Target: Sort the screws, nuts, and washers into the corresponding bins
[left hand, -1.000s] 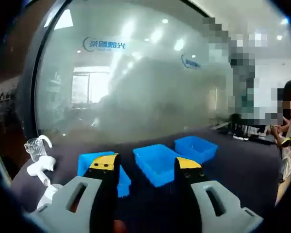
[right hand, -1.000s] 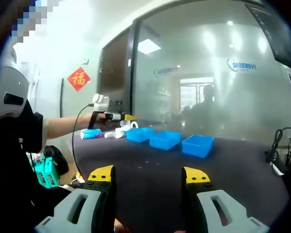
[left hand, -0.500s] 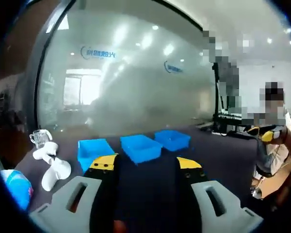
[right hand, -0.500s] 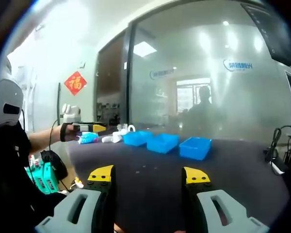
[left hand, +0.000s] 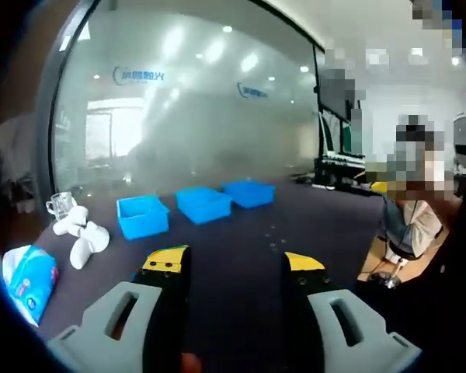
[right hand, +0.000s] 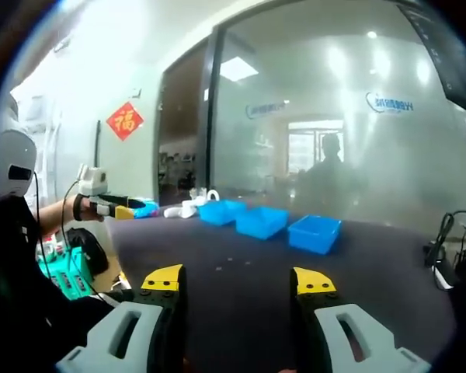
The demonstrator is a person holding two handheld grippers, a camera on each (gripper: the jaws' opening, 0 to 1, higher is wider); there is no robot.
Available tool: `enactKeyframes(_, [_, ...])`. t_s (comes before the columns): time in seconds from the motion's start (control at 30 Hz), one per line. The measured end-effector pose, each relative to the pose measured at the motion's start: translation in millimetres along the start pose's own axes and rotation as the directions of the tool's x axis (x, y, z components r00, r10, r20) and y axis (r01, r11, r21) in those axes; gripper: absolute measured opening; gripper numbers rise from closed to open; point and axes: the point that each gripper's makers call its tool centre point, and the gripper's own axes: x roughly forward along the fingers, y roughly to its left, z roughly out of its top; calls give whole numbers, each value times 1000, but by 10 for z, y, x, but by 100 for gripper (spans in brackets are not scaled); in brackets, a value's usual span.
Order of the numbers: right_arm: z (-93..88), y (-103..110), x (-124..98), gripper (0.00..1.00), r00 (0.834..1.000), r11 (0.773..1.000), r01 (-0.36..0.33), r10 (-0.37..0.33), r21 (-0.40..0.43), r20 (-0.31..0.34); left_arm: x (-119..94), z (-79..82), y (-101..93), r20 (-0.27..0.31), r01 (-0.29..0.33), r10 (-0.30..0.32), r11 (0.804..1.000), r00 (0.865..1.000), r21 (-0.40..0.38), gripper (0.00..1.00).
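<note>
1. Yellow-tipped jaws of the left gripper (left hand: 234, 266) stand wide apart with nothing between them, held above the dark table (left hand: 241, 256); in the right gripper view this same gripper (right hand: 124, 208) shows at the table's far left end, in a hand strapped at the wrist.
2. Likewise the right gripper (right hand: 241, 281) has its yellow-tipped jaws spread and empty, touching nothing, over the same table (right hand: 241, 249).
3. Three blue bins (left hand: 196, 204) stand in a row near the table's far edge, just in front of the frosted glass wall (left hand: 194, 116); from the right gripper view the bins (right hand: 264, 221) sit side by side, apart from each other.
4. Small specks (left hand: 276, 237) lie scattered on the table between the grippers and the bins; they are too small to tell screws from nuts or washers.
5. Blue logo lettering (right hand: 388, 102) marks the glass, too blurred to read; a red diamond sign (right hand: 125, 121) with one gold character hangs on the white wall.
6. Beside the left-hand bin lie a white plastic object (left hand: 81, 237), a clear glass cup (left hand: 60, 206) and a blue-and-white packet (left hand: 27, 276).
</note>
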Motion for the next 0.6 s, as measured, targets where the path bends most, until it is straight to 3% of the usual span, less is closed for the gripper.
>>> enactKeyframes(0.13, [23, 25, 32, 49, 1000, 1000, -15, 15, -24, -14, -45, 10, -21, 8, 22, -22, 1000, 1000, -15, 45])
enactKeyframes(0.37, [72, 20, 89, 49, 997, 995, -56, 51, -78, -63, -56, 29, -163, -11, 89, -88, 995, 996, 43, 45])
enactKeyframes(0.6, [105, 60, 203, 49, 978, 976, -153, 126, -156, -166, -43, 24, -271, -16, 119, -119, 992, 993, 36, 45])
